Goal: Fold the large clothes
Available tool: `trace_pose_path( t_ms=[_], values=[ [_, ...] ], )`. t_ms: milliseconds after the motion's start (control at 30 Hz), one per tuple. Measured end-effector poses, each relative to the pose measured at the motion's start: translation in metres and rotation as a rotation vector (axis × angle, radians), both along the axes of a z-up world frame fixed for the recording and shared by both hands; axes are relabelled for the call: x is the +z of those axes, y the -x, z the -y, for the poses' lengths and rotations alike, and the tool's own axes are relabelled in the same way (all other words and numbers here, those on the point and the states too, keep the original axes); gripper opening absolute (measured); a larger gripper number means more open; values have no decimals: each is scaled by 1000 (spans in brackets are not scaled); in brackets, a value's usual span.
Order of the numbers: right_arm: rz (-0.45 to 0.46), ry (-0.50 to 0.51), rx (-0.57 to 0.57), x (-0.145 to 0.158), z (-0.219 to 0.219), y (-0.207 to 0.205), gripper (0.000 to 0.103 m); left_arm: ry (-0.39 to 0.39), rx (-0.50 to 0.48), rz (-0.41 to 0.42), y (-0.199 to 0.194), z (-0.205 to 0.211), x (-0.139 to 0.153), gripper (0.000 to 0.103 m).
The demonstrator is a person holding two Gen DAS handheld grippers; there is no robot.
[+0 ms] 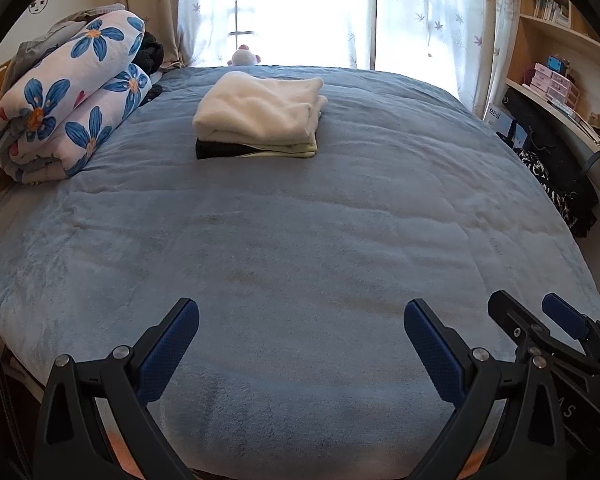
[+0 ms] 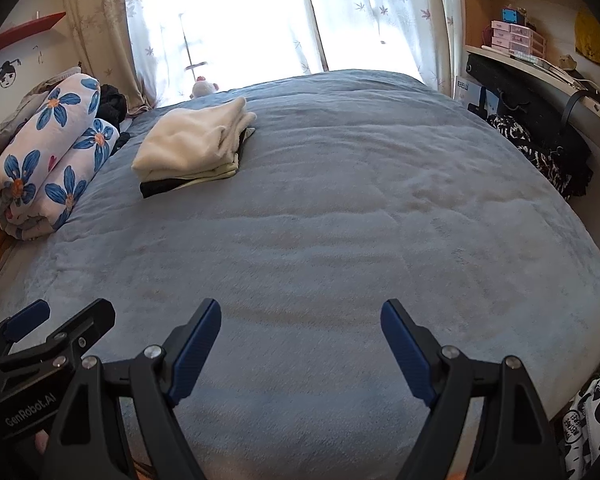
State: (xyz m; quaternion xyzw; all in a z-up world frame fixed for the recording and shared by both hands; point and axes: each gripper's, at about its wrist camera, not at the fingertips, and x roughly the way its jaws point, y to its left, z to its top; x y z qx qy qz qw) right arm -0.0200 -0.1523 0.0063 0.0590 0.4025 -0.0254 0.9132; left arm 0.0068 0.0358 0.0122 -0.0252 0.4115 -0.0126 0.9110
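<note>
A stack of folded clothes, white fleece on top with pale and black pieces under it, lies on the far half of the blue bed cover. It also shows in the right wrist view at the far left. My left gripper is open and empty above the near edge of the bed. My right gripper is open and empty beside it, to the right. A black-and-white patterned garment hangs at the bed's near right corner.
A rolled blue-flower quilt lies along the left edge of the bed. A small plush toy sits at the far edge by the curtained window. A desk with shelves and dark bags stands along the right side.
</note>
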Motion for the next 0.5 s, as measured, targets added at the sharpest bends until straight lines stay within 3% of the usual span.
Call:
trace_pose_path(
  t_ms=[500],
  values=[
    [1,-10,-2,-2,7,-1,83,-10,2,-18,-4,-1,-4,102]
  ],
)
